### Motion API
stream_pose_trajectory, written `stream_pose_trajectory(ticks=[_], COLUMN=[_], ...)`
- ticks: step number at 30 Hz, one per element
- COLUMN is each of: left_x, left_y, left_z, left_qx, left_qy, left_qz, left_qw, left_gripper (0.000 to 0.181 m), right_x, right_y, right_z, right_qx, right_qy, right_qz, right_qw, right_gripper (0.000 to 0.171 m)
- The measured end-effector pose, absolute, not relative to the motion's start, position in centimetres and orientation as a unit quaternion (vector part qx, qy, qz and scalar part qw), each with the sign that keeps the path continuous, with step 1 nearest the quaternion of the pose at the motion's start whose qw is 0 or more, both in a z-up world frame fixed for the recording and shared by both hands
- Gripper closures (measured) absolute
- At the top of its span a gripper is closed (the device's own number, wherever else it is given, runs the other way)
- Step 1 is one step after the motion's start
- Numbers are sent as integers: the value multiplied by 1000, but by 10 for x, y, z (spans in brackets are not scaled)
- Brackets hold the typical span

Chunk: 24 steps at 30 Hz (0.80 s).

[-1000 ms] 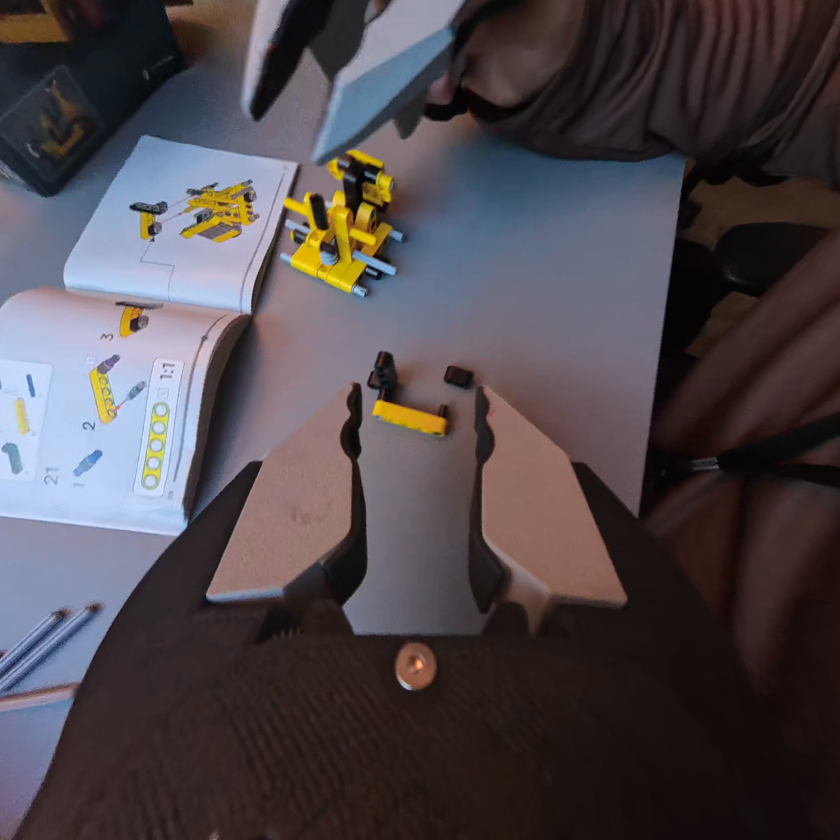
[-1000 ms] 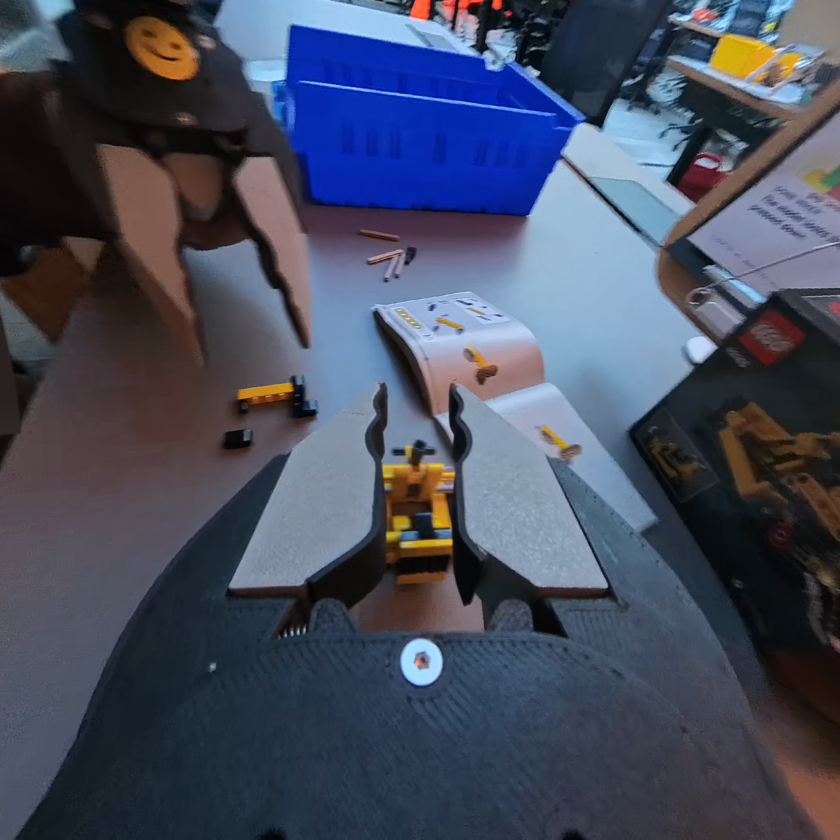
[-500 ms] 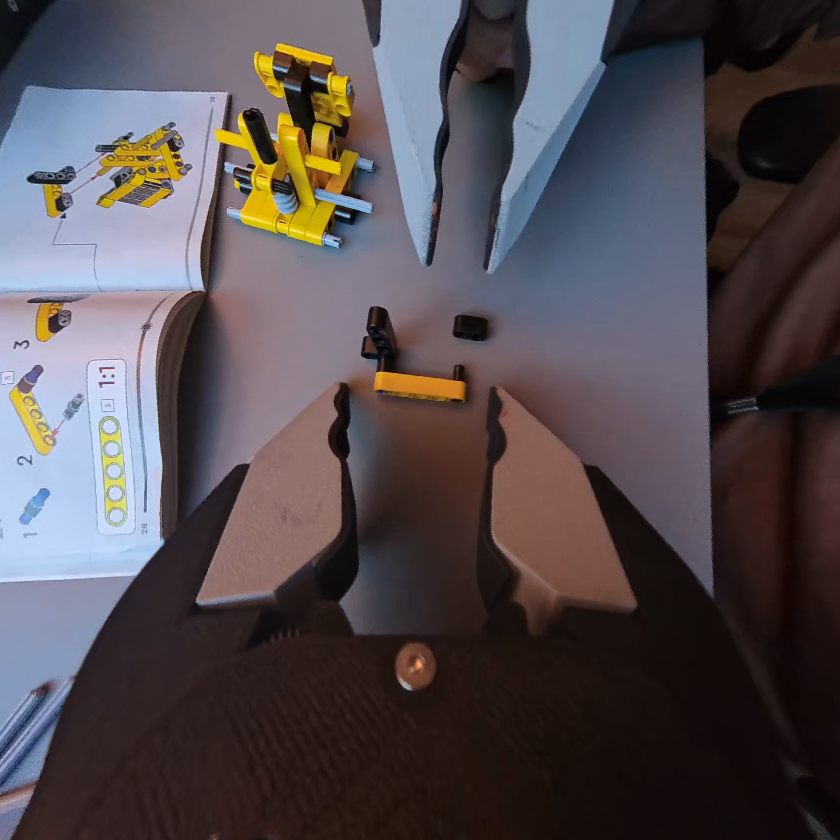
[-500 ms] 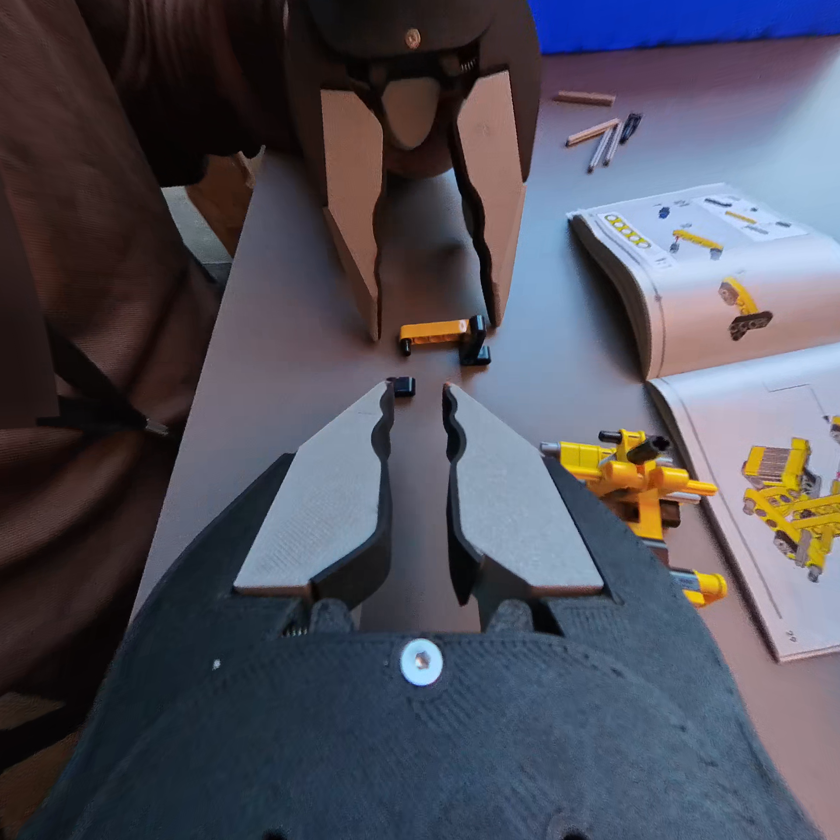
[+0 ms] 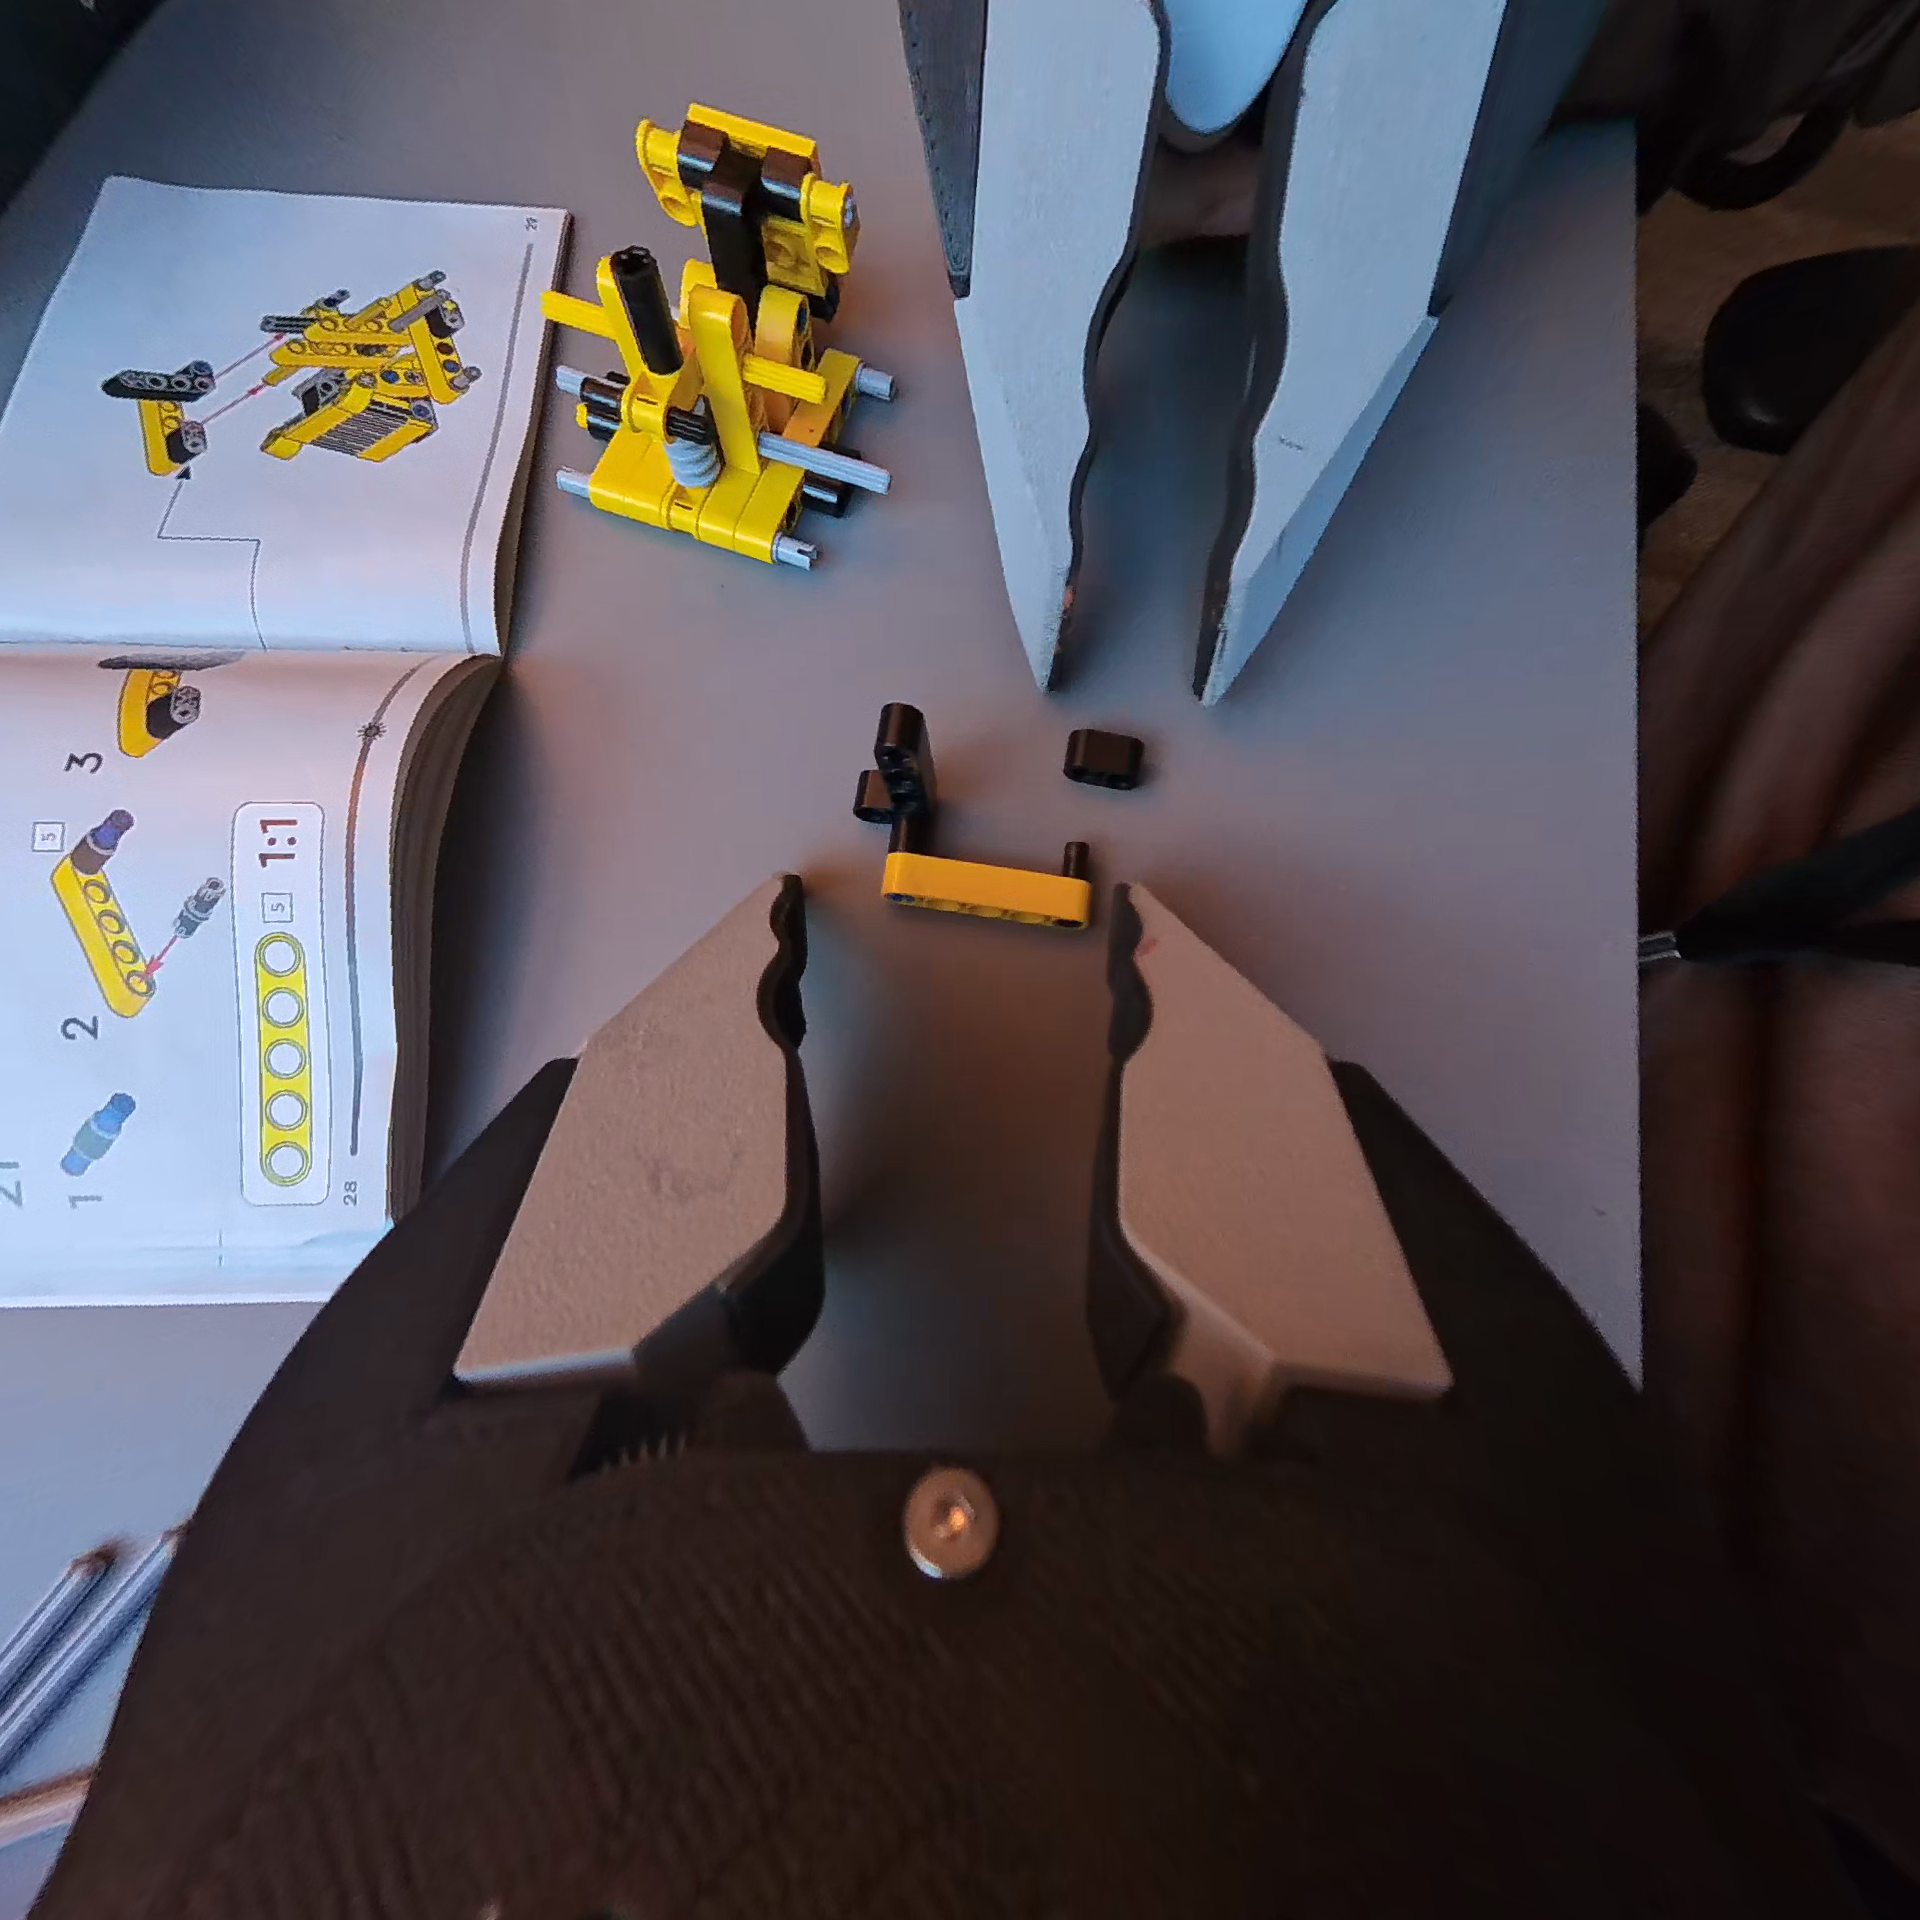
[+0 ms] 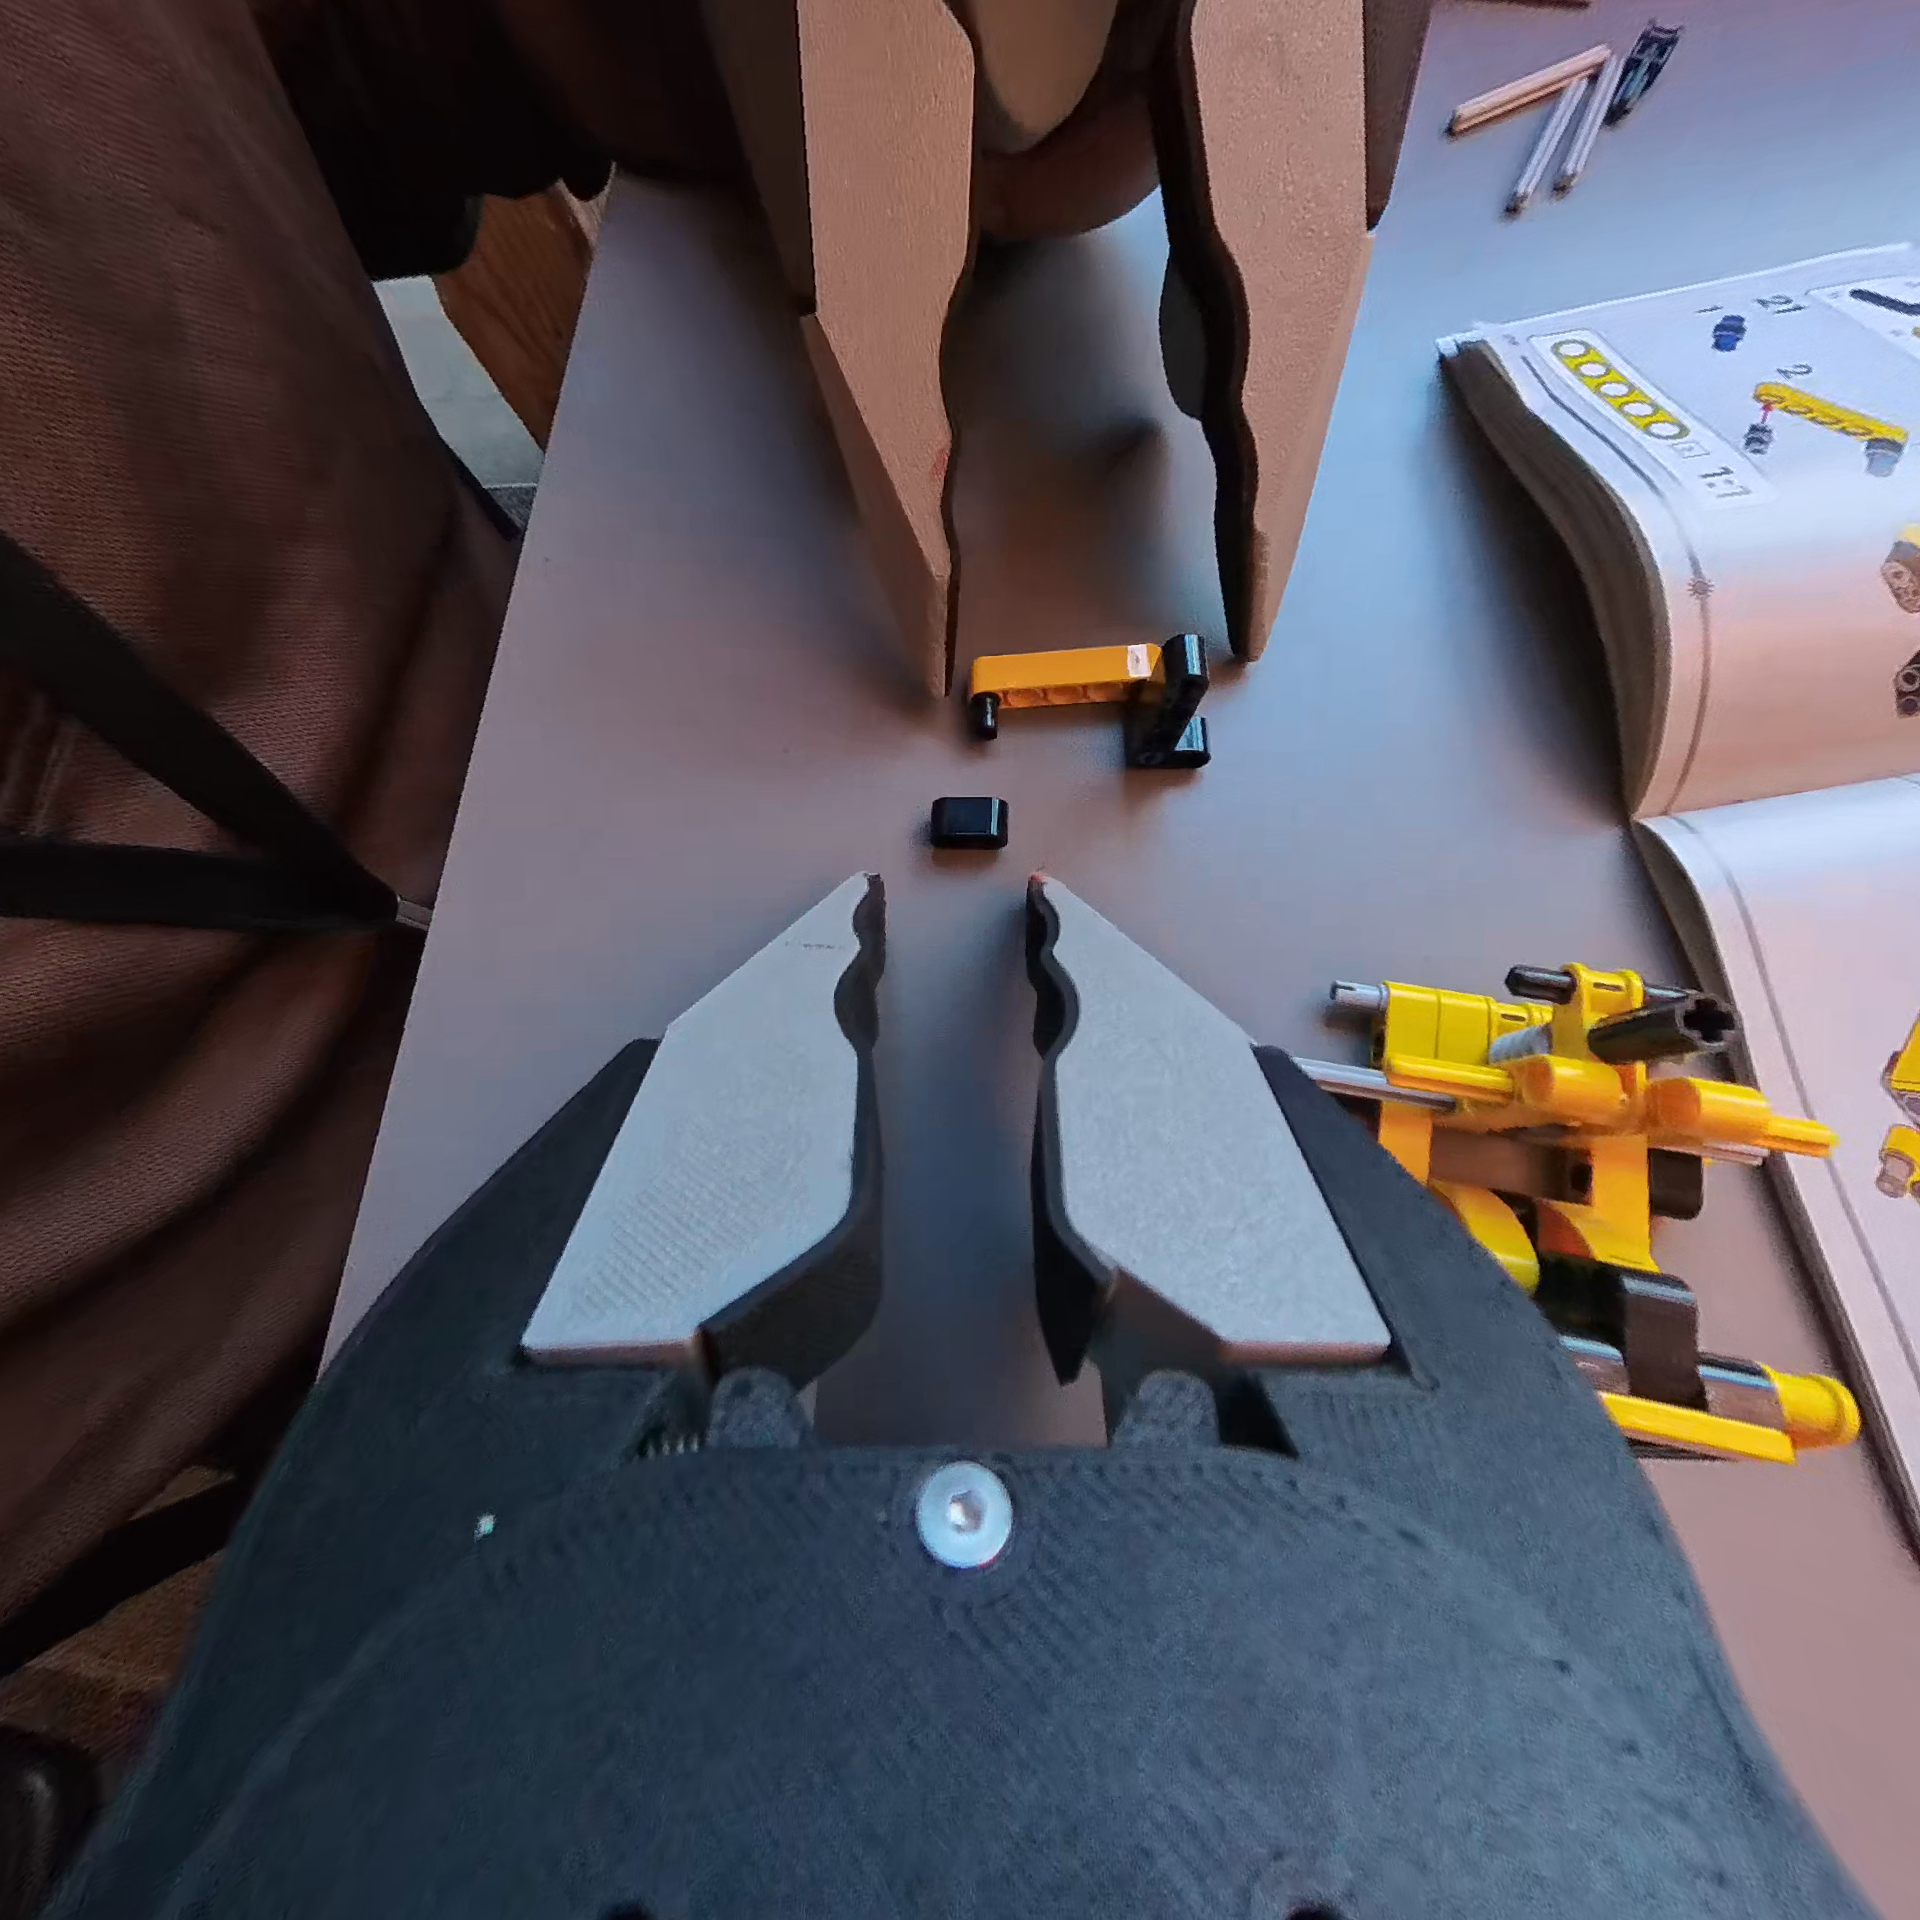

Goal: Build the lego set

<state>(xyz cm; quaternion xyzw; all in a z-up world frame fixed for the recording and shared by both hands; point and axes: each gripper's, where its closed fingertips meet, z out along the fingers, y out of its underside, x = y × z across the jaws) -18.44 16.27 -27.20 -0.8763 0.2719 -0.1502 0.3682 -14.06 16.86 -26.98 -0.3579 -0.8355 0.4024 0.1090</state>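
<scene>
A short yellow beam [image 5: 985,890] with black pins and a black connector [image 5: 900,764] on one end lies on the grey table; it also shows in the right wrist view [image 6: 1060,674]. A small loose black piece [image 5: 1103,755] [image 6: 968,822] lies beside it. My left gripper [image 5: 956,896] is open and empty, its tips flanking the yellow beam from the near side. My right gripper [image 6: 954,883] is open and empty, its tips just short of the black piece. The part-built yellow model [image 5: 727,353] [image 6: 1558,1122] stands beside the right gripper.
An open instruction booklet [image 5: 208,727] [image 6: 1766,540] lies next to the model. Thin grey rods [image 6: 1558,114] lie at the far side, more [image 5: 62,1631] near the left gripper's body. The table edge [image 5: 1637,935] and a person's brown clothing are close by. About 5 cm separates my left fingertips from my right.
Both grippers have closed in on the loose parts from opposite sides. The right gripper moved off the yellow model and swung to face the black piece. The parts have not moved.
</scene>
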Motion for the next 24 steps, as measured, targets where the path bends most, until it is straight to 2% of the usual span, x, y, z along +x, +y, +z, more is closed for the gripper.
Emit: stream_pose_trajectory(ticks=[1,8,13,24], left_x=[-184,-185,-185,-185], left_y=[163,164,164,165], left_z=[-272,-273,-273,-272], left_qx=[-876,-877,-877,-878], left_qy=[272,274,274,270], left_qz=[-149,-140,-140,-142], left_qw=[368,370,370,370], left_gripper=[125,125,125,126], right_x=[-141,-148,-152,-155], right_y=[168,162,161,169], right_z=[-270,-272,-272,-266], right_qx=[-359,-363,-374,-370], right_qy=[-835,-836,-832,-828], right_qz=[403,394,393,392], right_qw=[110,119,121,155], right_gripper=[148,150,159,159])
